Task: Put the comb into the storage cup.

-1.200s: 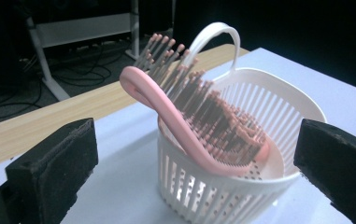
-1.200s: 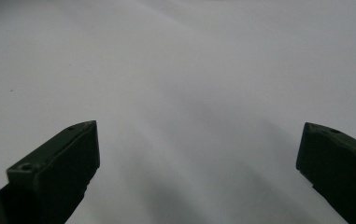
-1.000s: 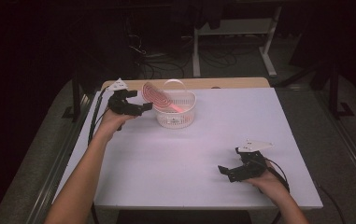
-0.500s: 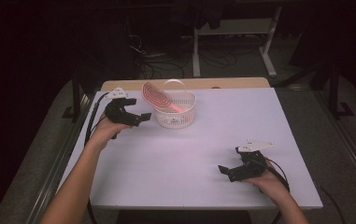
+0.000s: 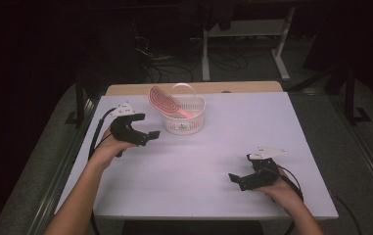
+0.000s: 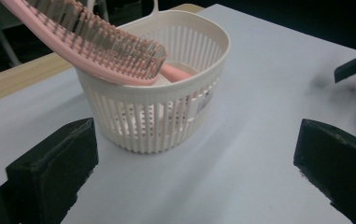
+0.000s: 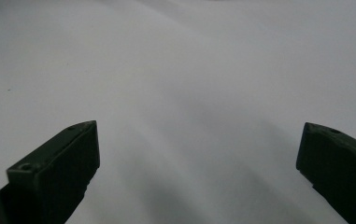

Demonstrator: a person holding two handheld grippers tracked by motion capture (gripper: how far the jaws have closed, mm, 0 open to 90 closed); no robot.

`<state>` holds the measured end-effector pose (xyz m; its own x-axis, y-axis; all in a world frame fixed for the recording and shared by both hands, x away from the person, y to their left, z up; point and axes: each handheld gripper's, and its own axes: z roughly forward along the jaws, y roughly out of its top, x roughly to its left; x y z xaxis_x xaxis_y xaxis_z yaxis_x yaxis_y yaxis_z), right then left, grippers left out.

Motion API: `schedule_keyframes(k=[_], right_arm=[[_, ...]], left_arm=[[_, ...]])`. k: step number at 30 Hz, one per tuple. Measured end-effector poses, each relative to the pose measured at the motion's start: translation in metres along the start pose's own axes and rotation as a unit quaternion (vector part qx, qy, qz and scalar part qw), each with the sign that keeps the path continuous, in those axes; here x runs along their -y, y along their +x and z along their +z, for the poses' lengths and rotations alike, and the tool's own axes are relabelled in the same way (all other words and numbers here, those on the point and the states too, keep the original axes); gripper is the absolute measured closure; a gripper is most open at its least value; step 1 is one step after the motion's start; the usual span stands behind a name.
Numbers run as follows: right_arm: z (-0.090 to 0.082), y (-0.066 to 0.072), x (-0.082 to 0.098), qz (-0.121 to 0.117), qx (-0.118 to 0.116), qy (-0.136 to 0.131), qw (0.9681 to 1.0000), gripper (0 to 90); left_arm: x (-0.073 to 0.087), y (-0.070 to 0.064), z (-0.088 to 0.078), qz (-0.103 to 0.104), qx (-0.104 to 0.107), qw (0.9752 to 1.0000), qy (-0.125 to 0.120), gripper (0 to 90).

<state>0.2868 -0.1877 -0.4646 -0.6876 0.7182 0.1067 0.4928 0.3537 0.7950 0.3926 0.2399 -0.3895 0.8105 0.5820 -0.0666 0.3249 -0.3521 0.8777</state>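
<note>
Cream plastic basket (image 5: 183, 118), oval, slotted walls with a thin loop handle, is sitting upper-centre of the high view on the white table (image 5: 198, 161). Pink hairbrush (image 5: 164, 103), oval vented paddle with rows of bristles, is leaning tilted over the basket's left rim, with its handle resting down inside. Left gripper (image 5: 144, 137) is hovering just left of the basket, its fingers (image 6: 54, 163) spread wide and gripping nothing; in the left gripper view the basket is sitting ahead of the blocky matte-black pads, apart from them. Right gripper (image 5: 239, 180) is sitting lower right of the frame, well apart from the basket, its fingers (image 7: 56, 163) also gaping wide and empty over bare table. Table top is smooth, matte, with a wooden strip along the far edge. Room behind is dark: cables on the floor, white metal desk legs.
</note>
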Motion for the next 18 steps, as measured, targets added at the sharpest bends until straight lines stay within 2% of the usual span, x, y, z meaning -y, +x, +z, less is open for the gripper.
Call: schedule_keyframes(k=[5, 10, 18], right_arm=[[0.000, 0.000, 0.000, -0.001, 0.000, 0.001, 1.0000, 0.0], [-0.002, 0.000, 0.000, -0.001, 0.001, -0.001, 1.0000, 0.0], [-0.002, 0.000, 0.000, -0.003, 0.000, 0.000, 1.0000, 0.0]], left_arm=[[0.009, -0.006, -0.004, 0.004, 0.003, 1.0000, 0.008, 0.0], [0.020, -0.014, -0.010, -0.003, 0.010, 0.9999, 0.009, 0.0], [0.037, -0.022, -0.021, 0.006, 0.015, 0.9997, 0.016, 0.0]])
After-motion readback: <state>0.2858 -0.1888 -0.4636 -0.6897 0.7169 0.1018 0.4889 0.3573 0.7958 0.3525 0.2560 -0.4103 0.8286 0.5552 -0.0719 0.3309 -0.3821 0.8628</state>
